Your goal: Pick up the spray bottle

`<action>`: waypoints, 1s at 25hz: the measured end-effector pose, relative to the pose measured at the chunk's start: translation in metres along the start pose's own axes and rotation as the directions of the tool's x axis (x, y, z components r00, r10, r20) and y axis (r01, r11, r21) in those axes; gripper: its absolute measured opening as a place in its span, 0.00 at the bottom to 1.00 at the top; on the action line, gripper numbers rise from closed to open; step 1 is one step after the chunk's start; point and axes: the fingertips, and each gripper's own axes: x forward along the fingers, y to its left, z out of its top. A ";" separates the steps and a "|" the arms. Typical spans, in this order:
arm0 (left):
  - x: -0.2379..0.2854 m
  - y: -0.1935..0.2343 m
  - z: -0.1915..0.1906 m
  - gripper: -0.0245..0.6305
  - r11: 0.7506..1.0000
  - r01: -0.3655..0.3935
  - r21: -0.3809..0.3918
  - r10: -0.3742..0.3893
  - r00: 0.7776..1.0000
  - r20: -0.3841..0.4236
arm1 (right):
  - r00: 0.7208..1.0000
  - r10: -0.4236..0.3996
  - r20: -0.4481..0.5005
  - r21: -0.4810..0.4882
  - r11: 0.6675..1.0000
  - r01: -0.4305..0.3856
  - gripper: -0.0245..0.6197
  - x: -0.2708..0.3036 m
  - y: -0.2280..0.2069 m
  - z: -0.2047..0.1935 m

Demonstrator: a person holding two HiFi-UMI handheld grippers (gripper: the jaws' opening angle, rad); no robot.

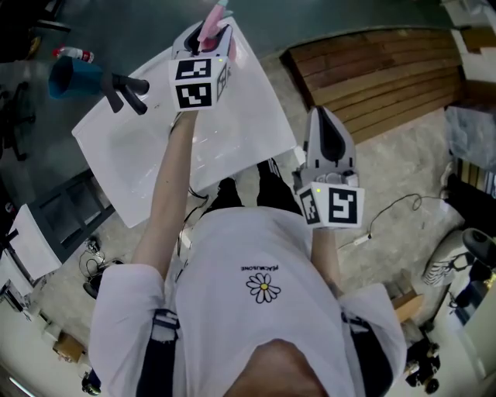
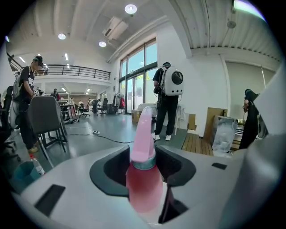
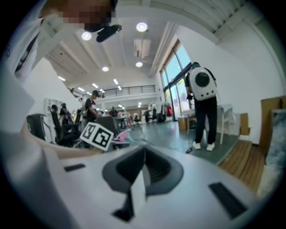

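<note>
A pink spray bottle (image 2: 144,179) with a pale pink nozzle stands upright between the jaws of my left gripper (image 2: 144,163), whose dark pads press on its neck and shoulder. In the head view the bottle's top (image 1: 211,23) pokes out past my left gripper (image 1: 213,35) over the far side of the white table (image 1: 147,147). Whether the bottle's base rests on the table is hidden. My right gripper (image 1: 327,124) hangs lower, off the table's right side, its jaws shut with nothing in them (image 3: 144,172). The right gripper view also catches the pink bottle (image 3: 120,135).
A blue object with a black handle (image 1: 77,79) lies beyond the table's left corner, with a small red-capped bottle (image 1: 74,54) on the floor behind it. A wooden platform (image 1: 380,74) lies to the right. People stand ahead (image 2: 167,100), and an office chair (image 2: 44,118) is at left.
</note>
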 end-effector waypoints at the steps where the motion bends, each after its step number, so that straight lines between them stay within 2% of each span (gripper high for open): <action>1: 0.000 0.000 0.000 0.33 1.000 -0.004 0.001 0.004 1.000 0.002 | 1.000 -0.001 -0.001 0.000 1.000 0.001 0.09 0.000 -0.001 0.000; 17: 0.001 0.006 0.002 0.30 0.999 -0.035 0.010 0.035 0.999 0.007 | 1.000 0.013 0.009 -0.014 1.000 -0.013 0.09 -0.002 0.004 0.002; 25: -0.011 0.010 0.018 0.30 0.999 -0.047 0.012 0.046 0.997 0.058 | 0.999 0.035 0.023 -0.018 0.999 -0.034 0.08 -0.001 0.013 0.005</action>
